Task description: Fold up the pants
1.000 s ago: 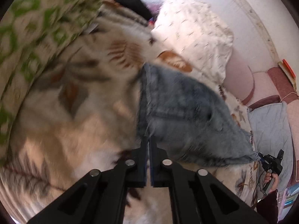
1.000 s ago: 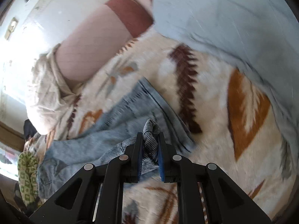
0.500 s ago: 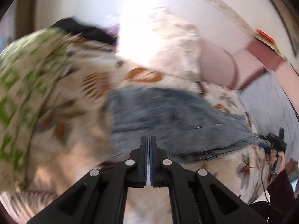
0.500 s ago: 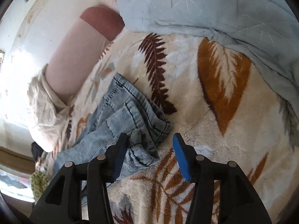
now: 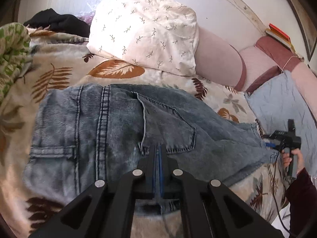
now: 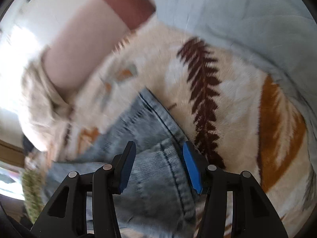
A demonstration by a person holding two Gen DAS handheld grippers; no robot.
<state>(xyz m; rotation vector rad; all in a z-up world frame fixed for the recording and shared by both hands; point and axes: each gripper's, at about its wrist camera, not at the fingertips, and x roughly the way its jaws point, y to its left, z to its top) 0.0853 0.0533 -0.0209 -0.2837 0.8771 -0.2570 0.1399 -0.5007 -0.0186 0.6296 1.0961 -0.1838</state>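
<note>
Light blue jeans point(image 5: 122, 130) lie flat on a cream leaf-print blanket point(image 5: 65, 63), seat and back pocket up, one leg running off to the right. My left gripper point(image 5: 158, 148) is shut, its tips over the back pocket, and no cloth shows between the pads. A hand holds my right gripper point(image 5: 269, 144) at the far end of that leg. In the right wrist view the right gripper point(image 6: 158, 145) stands open just above the jeans point(image 6: 158, 178). The hem seam runs under the gap and the blue pads point(image 6: 191, 168) do not press on it.
A white sprigged pillow point(image 5: 146, 31) and a pink bolster point(image 5: 216, 59) lie along the wall behind the jeans. A pale blue quilt point(image 5: 277, 103) covers the right side. A green-patterned blanket point(image 5: 11, 49) and a black garment point(image 5: 57, 21) sit at the left.
The right gripper let go of the bunched denim it was pinching and opened, now hovering over the hem. The left gripper, still shut, swept from the jeans' edge to above the back pocket.
</note>
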